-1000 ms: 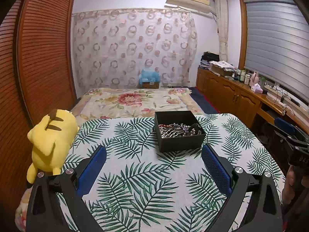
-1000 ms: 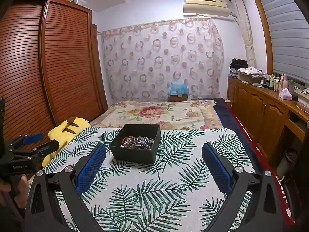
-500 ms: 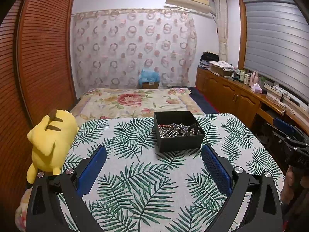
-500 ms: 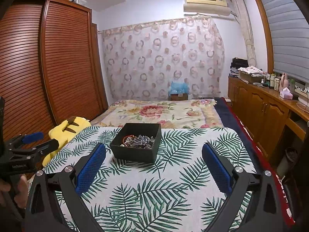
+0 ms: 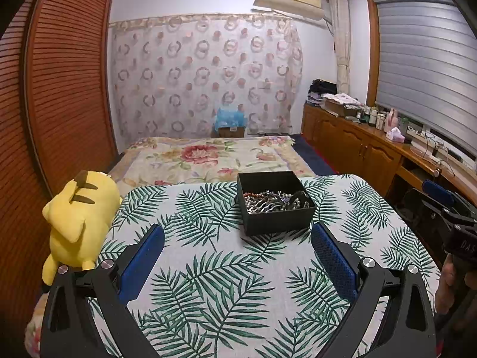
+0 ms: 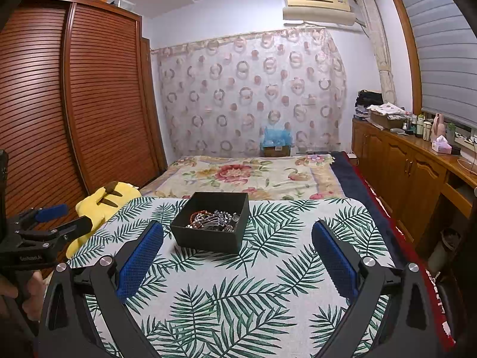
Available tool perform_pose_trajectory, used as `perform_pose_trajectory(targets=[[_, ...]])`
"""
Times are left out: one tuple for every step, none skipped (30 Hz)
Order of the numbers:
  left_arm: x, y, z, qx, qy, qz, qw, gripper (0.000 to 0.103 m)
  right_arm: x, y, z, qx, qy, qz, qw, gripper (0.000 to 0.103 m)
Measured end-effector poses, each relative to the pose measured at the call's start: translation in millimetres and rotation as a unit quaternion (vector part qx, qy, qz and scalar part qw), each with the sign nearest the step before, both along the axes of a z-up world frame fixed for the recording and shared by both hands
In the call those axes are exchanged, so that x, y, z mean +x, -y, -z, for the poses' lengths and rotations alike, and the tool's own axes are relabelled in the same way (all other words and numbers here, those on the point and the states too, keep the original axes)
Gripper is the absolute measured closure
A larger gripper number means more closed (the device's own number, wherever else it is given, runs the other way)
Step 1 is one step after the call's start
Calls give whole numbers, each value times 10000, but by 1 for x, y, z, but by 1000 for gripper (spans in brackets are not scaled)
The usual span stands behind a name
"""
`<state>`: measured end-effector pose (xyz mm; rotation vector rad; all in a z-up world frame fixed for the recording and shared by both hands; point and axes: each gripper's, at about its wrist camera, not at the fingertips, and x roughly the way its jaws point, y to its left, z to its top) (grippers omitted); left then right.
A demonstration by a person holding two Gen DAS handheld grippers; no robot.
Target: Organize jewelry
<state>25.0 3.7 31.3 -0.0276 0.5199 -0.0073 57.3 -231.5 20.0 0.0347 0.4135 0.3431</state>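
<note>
Both my left tongs (image 5: 237,238) and right tongs (image 6: 237,237) gape wide, holding nothing. The black box (image 5: 275,201) of jewelry (image 5: 272,201) sits on the bench (image 5: 208,268) ahead.

- The left gripper (image 5: 237,250) is held level and pointed forward, its blue-padded fingers (image 5: 143,264) spread wide with nothing between them.
- The right gripper (image 6: 237,250) is posed likewise, jaws parted wide and empty (blue pads (image 6: 334,264) facing inward).
- In the left wrist view, the right gripper is seen at the far right edge, gripped from below by the right hand (image 5: 447,286).
- In the right wrist view, the left gripper is seen at the far left edge, with the left hand (image 6: 18,295) wrapped around its handle.
</note>
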Motion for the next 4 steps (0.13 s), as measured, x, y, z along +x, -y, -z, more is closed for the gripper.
perform_pose_trajectory(targets=[[0, 0, 0, -5, 2, -1, 10000, 8, 0, 0, 0, -3, 2, 4, 10000, 3], [0, 0, 0, -6, 2, 2, 10000, 8, 0, 1, -1, -1, 0, -2, 10000, 3], [0, 1, -1, -2, 4, -1, 10000, 8, 0, 0, 0, 1, -3, 1, 10000, 3], [0, 1, -1, 0, 3, -1, 10000, 8, 0, 0, 0, 2, -5, -3, 10000, 3]])
